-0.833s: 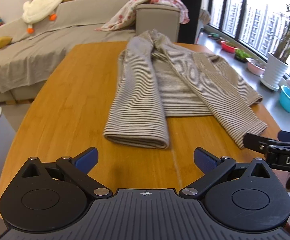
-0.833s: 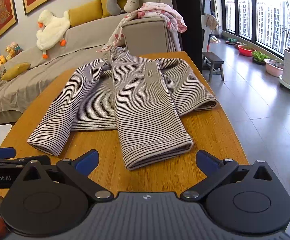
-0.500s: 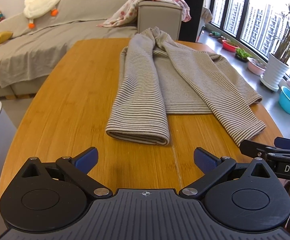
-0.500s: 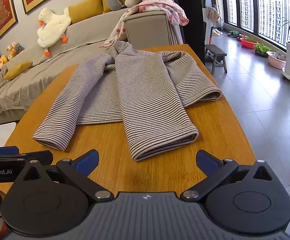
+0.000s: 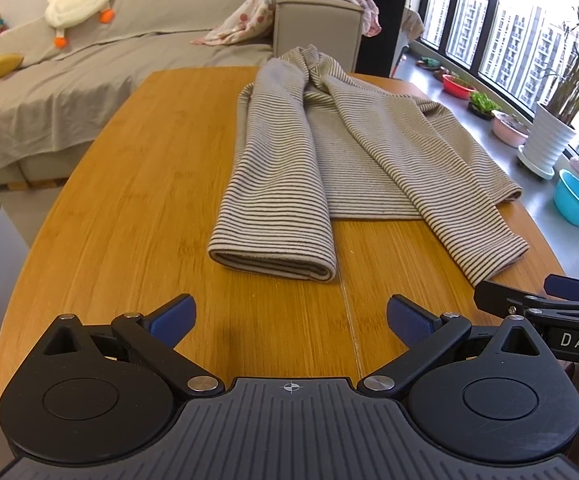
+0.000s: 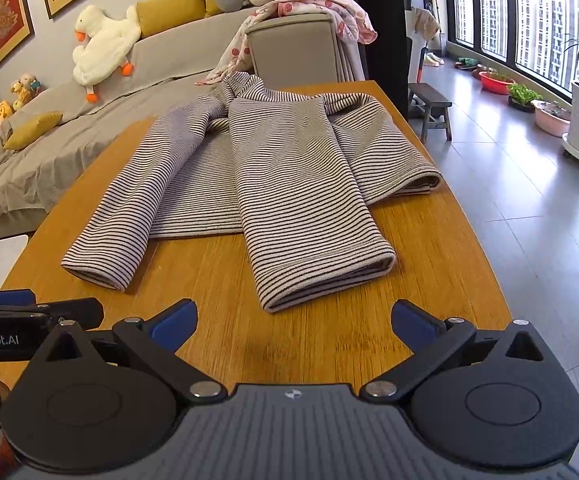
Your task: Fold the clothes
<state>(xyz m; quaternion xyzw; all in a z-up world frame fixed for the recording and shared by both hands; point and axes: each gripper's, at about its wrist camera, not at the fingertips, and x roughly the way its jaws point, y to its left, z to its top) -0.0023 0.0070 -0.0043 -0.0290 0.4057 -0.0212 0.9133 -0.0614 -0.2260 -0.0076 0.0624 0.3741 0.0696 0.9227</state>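
A striped long-sleeved top (image 5: 349, 152) (image 6: 249, 176) lies flat on the wooden table (image 5: 129, 168) (image 6: 329, 340), both sleeves folded forward so their cuffs point at me. My left gripper (image 5: 289, 316) hovers open over bare wood, just short of the left cuff (image 5: 273, 260). My right gripper (image 6: 293, 320) is open too, close in front of the right cuff (image 6: 325, 276). Nothing is between either pair of fingers. Each gripper shows at the edge of the other's view: the right gripper (image 5: 545, 304), the left gripper (image 6: 29, 308).
A grey sofa (image 5: 69, 92) with a duck plush (image 6: 105, 48), yellow cushions and a pink blanket (image 6: 321, 4) stands behind the table. To the right are a small bench (image 6: 433, 108), a white planter (image 5: 545, 140), basins (image 5: 575, 198) and tall windows.
Both grippers have tilted and moved slightly toward the top, so the cuffs sit nearer and higher in view. Both have stayed open and the top has not moved.
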